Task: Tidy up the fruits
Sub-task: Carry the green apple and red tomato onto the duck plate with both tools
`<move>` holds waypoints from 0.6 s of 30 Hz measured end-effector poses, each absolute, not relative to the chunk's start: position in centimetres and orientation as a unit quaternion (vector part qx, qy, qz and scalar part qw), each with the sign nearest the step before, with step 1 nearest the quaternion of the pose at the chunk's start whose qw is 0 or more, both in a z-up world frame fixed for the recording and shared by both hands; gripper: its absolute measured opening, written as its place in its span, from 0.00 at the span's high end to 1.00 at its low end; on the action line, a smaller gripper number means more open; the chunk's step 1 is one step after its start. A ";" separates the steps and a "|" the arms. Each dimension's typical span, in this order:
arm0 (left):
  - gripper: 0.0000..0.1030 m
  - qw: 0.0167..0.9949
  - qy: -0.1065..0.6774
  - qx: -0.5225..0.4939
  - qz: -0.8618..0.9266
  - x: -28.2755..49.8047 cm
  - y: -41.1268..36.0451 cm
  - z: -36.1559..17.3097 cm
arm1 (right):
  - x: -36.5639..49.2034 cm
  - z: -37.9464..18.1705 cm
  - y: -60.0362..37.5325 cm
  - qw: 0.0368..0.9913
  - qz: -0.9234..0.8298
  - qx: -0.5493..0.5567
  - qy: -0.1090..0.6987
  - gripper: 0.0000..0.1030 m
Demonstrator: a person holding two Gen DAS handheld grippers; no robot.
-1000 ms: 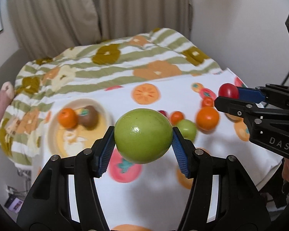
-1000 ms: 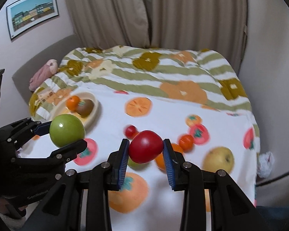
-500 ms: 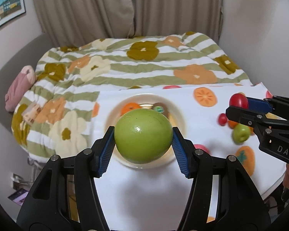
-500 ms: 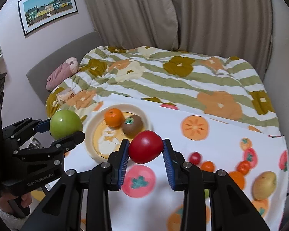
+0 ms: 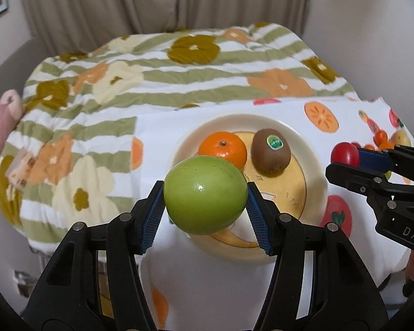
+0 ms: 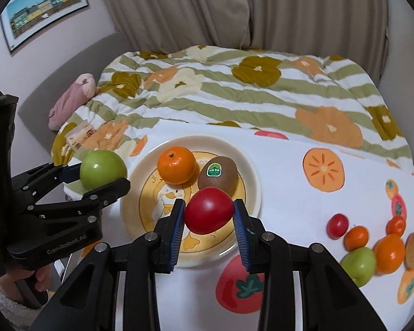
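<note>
An orange and a kiwi lie side by side on the plate, loose fruits well right.

"GenRobot.AI" on left gripper body, 8 o'clock; "DAS" on right gripper body, 4 o'clock; kiwi sticker unreadable.

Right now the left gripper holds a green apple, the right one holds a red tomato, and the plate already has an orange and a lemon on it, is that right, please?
Nearly. The left gripper holds the green apple, the right gripper holds the red tomato, but the plate has an orange and a kiwi, not a lemon; the right wrist view shows its brown skin and sticker.
</note>
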State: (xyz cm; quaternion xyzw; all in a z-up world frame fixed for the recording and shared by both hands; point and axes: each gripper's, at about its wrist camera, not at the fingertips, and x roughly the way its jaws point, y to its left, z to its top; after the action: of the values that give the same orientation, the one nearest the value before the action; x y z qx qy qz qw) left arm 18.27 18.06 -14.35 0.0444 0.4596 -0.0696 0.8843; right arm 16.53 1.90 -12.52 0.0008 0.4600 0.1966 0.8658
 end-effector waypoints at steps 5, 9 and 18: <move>0.40 0.873 0.474 0.057 -0.101 19.1 17.4 -16.5 | 16.9 -13.9 1.9 0.864 0.167 0.013 0.475 0.68; 0.40 0.868 0.476 0.079 -0.121 19.4 16.5 -17.4 | 16.8 -14.7 1.4 0.862 0.145 0.023 0.485 0.69; 0.40 0.860 0.480 0.108 -0.133 19.4 16.0 -18.7 | 16.7 -15.2 1.1 0.861 0.127 0.027 0.492 0.68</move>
State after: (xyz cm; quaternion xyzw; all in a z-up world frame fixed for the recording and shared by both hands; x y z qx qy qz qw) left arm 19.36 15.97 -18.72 0.1084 0.4800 -0.1326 0.8604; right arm 16.70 1.11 -15.19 0.0265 0.4921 0.1269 0.8608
